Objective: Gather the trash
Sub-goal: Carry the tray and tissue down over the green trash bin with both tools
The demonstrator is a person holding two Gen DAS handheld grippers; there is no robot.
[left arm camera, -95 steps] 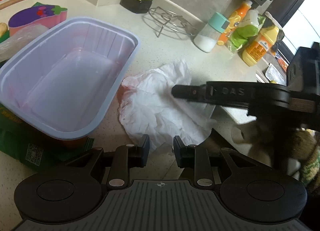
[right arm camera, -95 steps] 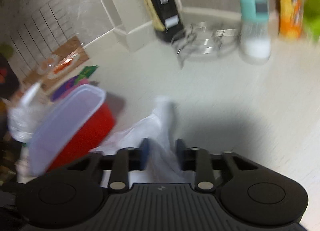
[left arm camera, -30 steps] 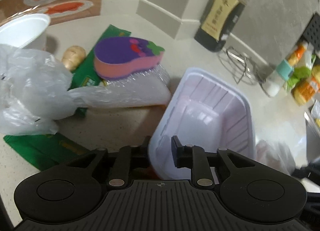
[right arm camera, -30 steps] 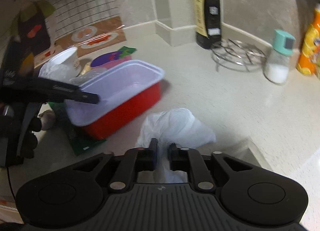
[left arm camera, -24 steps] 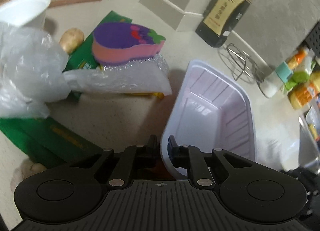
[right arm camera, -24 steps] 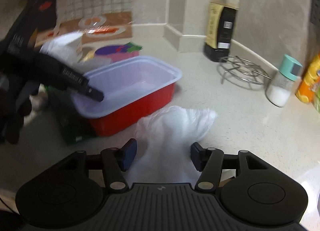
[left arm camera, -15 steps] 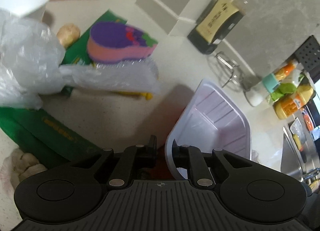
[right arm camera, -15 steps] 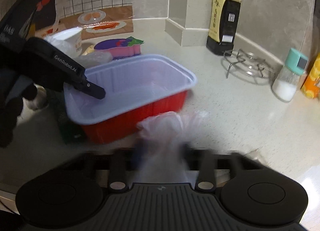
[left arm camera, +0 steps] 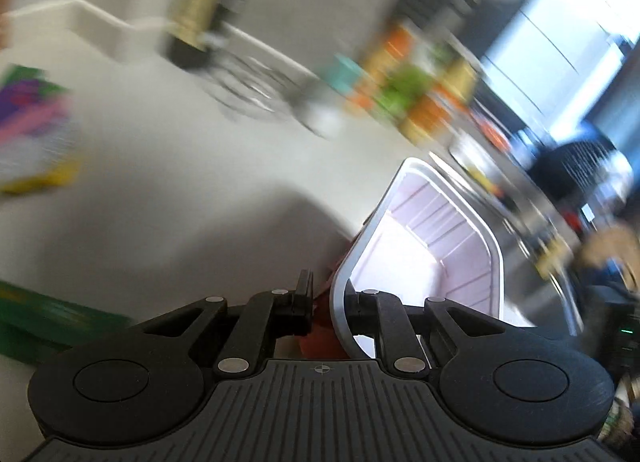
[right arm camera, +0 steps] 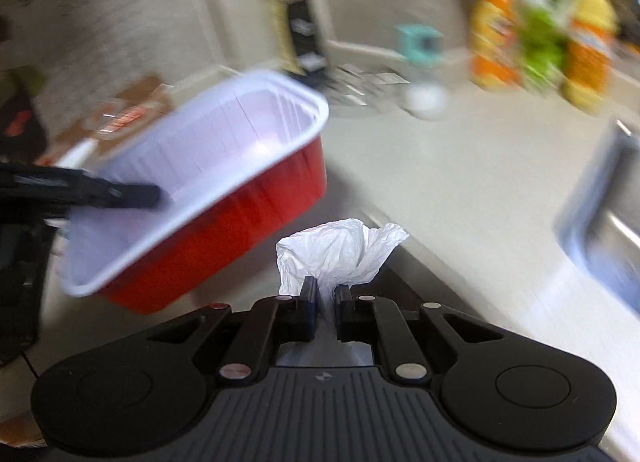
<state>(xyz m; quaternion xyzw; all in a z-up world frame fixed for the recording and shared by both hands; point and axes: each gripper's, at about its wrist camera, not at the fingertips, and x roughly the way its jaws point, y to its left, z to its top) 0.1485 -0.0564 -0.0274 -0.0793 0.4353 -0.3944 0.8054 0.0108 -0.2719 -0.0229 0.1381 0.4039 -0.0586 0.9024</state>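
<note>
Currently I am carrying two items of trash off the pale speckled countertop point(right arm camera: 460, 166), one in each hand.

Item one: the red rectangular plastic takeaway tray with the white lining point(right arm camera: 208, 182). My left gripper point(left arm camera: 328, 302) is closed narrowly over one short rim, one finger inside the tray and one outside against the red wall. In the right wrist view the tray is hanging tilted in the air, its far end higher, clear of the counter as far as I can judge. It is looking empty.

Item two: the crumpled white plastic bag point(right arm camera: 340, 254). My right gripper point(right arm camera: 325, 304) is pinching it at the neck, fingers nearly together, with the bunched top fanning out just beyond the fingertips.

Handling note: both views are smeared, so I judge both hands are moving quickly. A single-rim pinch on a thin tray is a weak hold; I am judging it best to keep the tray from swinging and to avoid twisting the wrist, or the rim may slip or fold. The bag is light and limp, and should be staying put while the pinch holds.

Pose: left gripper is pointing toward the blurred bottles point(left arm camera: 420, 94) and the steel sink point(right arm camera: 612, 230) side; right gripper is angled down over the counter edge, beside the tray.
</note>
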